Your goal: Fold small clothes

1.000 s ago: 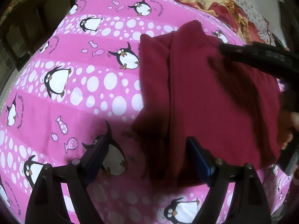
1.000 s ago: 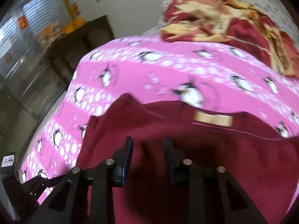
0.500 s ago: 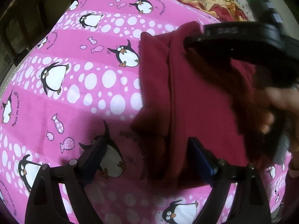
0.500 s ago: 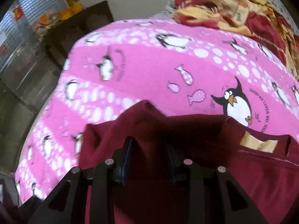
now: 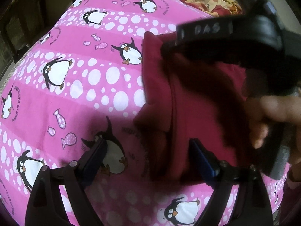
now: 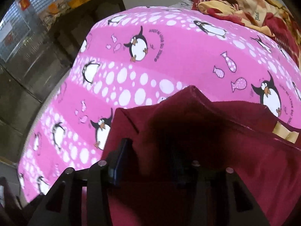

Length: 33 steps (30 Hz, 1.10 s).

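A dark red garment (image 5: 190, 101) lies partly folded on the pink penguin bedsheet (image 5: 79, 86). My left gripper (image 5: 148, 156) is open, its fingers either side of the garment's near left edge, low over the sheet. My right gripper (image 6: 148, 160) is shut on a raised fold of the red garment (image 6: 197, 124) and holds it lifted above the rest. In the left wrist view the right gripper (image 5: 222, 37) crosses over the garment from the right, with the hand behind it. A tan label (image 6: 284, 133) shows at the garment's right.
A crumpled red and yellow blanket (image 6: 244, 5) lies at the far end of the bed. Dark wooden furniture (image 6: 90, 11) stands past the bed's left edge, with a drop to the floor (image 6: 24, 86) there.
My right gripper has shut on a fold of the red garment and carried it up and leftwards across the garment. My left gripper has stayed open in much the same place.
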### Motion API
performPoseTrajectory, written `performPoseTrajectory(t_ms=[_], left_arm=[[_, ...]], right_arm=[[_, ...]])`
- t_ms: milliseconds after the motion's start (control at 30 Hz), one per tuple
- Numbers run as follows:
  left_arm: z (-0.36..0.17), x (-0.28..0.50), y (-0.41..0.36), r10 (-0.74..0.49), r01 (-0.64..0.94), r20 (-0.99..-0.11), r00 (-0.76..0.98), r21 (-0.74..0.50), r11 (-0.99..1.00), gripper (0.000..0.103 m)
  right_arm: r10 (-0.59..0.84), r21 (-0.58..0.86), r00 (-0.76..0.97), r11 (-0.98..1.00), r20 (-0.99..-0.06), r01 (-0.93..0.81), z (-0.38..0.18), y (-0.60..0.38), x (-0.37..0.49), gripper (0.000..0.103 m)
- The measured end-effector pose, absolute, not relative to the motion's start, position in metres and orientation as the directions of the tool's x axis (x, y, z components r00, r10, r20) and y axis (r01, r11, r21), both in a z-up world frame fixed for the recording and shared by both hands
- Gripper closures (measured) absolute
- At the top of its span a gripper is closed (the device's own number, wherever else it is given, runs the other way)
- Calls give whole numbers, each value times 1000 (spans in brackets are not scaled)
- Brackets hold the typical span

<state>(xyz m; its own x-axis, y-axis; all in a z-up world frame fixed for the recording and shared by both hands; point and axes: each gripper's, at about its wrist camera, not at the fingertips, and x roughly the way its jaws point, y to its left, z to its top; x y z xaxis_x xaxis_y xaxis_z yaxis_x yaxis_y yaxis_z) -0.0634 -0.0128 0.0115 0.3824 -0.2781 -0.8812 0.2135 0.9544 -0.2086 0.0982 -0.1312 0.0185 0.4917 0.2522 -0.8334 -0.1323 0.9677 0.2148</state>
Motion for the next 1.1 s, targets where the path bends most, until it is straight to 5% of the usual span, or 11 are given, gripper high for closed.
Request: performPoseTrajectory(t_ms=[100,300,567,633,733,800,1000,1033,1100], left_arm=[[11,-65,-11,-285,214,-878,385,-215,953,14],[11,-66,-9,-293,214,-877,382,-225,951,13],[10,-58,-6,-290,204,-878,381,-226,953,11],[11,-58,-9,-289,201,-878,381,-226,953,11],[13,-57,-5,-316,185,-867,386,-263,947,11],[14,-56,-1,-339,165,-852,398,-298,940,11],[21,-49,-10,-377,202,-827,418,-320,926,11],[22,-48,-13,-388,216,-821,418,-326,921,14],[23,-47,-20,-409,238,-817,406,-338,911,41]], right_arm=[[286,236,480,958,-829,-164,25,-123,95,36],[212,122,455,968,-865,-219,12,-89,99,25],[169,97,484,981,-859,-170,1,-94,104,22],[138,55,486,982,-863,-180,0,-91,101,28],[159,85,491,982,-857,-169,7,-102,96,54],[254,206,479,967,-840,-150,14,-118,91,81],[379,372,483,921,-789,-115,27,-162,77,84],[383,378,484,919,-787,-112,28,-164,76,84],[394,393,483,913,-782,-109,30,-167,76,84]])
